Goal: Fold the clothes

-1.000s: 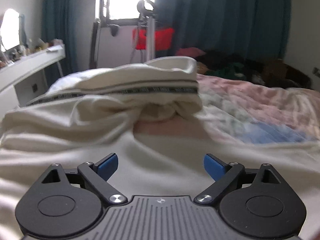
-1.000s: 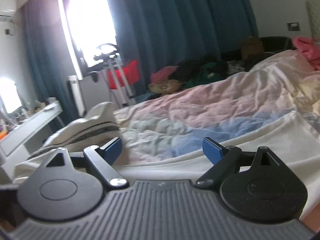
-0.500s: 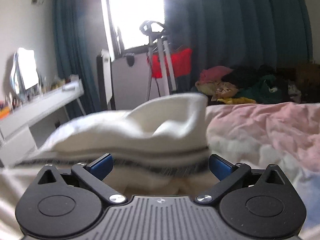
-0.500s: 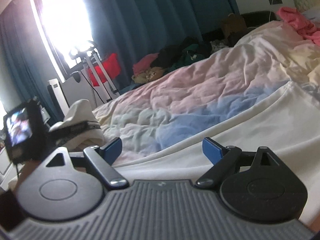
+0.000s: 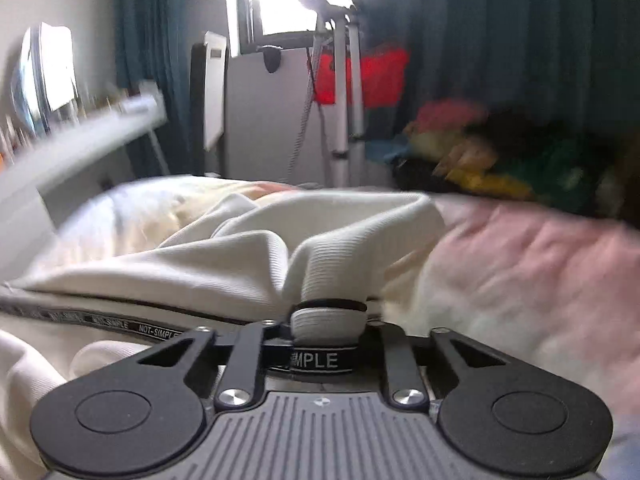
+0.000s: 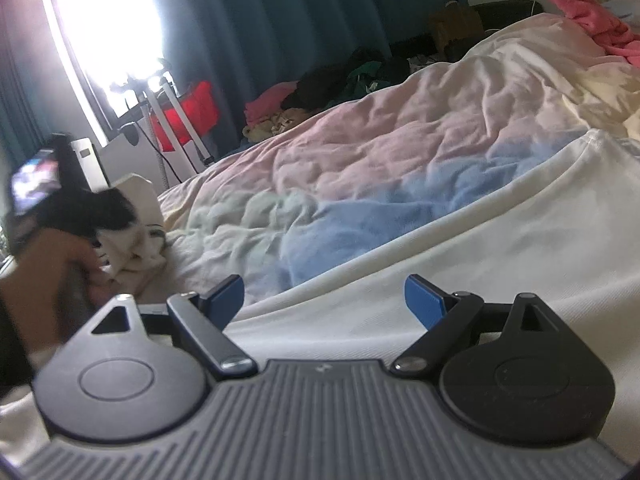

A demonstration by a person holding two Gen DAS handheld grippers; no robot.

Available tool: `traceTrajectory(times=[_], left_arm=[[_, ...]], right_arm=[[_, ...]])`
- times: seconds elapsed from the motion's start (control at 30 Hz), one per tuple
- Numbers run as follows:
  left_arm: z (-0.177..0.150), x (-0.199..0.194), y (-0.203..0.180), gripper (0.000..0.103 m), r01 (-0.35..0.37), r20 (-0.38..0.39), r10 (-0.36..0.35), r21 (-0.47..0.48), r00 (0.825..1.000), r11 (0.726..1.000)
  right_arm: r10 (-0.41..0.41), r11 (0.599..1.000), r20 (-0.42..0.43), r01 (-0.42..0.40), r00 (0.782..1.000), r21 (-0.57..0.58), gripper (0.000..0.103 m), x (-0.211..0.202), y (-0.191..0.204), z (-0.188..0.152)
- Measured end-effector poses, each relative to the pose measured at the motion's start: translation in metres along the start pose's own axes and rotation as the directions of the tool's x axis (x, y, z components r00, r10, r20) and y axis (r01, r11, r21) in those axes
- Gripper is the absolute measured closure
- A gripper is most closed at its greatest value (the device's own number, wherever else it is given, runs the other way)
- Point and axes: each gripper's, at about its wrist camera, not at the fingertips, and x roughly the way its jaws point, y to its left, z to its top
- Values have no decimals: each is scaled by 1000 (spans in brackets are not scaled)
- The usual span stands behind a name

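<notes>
my left gripper [image 5: 326, 330] is pinched tight on a bunched fold of the cream garment [image 5: 224, 264], right at its black printed band [image 5: 316, 360], which reads "simple" where it wraps between the jaws. the garment lies crumpled on the bed [image 5: 520, 264], its ribbed cloth rising away from the gripper in two soft ridges. my right gripper [image 6: 324, 300] hangs spread wide over a flatter stretch of the same cream cloth, its blue fingertips [image 6: 424, 302] well apart and holding nothing. from the right wrist view, the hand [image 6: 48, 276] working the left gripper shows at the far left, blurred, beside the gathered end of the garment. the pastel quilt [image 6: 380, 168] covers the bed behind, with a pile of clothes [image 6: 320, 92] heaped near the dark curtains [image 6: 304, 12] and a bright window [image 6: 112, 20] to the left
</notes>
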Motion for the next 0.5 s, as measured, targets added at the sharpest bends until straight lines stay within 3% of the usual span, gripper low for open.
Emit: traceTrajectory(times=[0.07,0.23,0.33,0.37,0.43,0.5], left_arm=[[17,-24,36,93,74,29,-73,-65,997,995],[21,-49,133,93,-116,67,122,-79,990,990],[22,-62,192,93,-238,87,246,-87,965,967],[16,-58,207,92,-291,63,296,-70,953,954],[-2,-43,235,91,-350,-35,348,-52,937,935],[-10,-59,232,89,-328,-33,326,-54,945,943]], right_arm=[[1,1000,3,-1,1000,-3,14,-3,1,0],[1,1000,13,0,1000,-22,14,-11,8,0],[2,999,22,-1,1000,-39,14,-16,12,0],[4,999,23,-3,1000,-45,14,-17,13,0],[8,998,22,-7,1000,-58,14,-18,16,-1],[10,997,17,-9,1000,-74,14,-16,19,-3]])
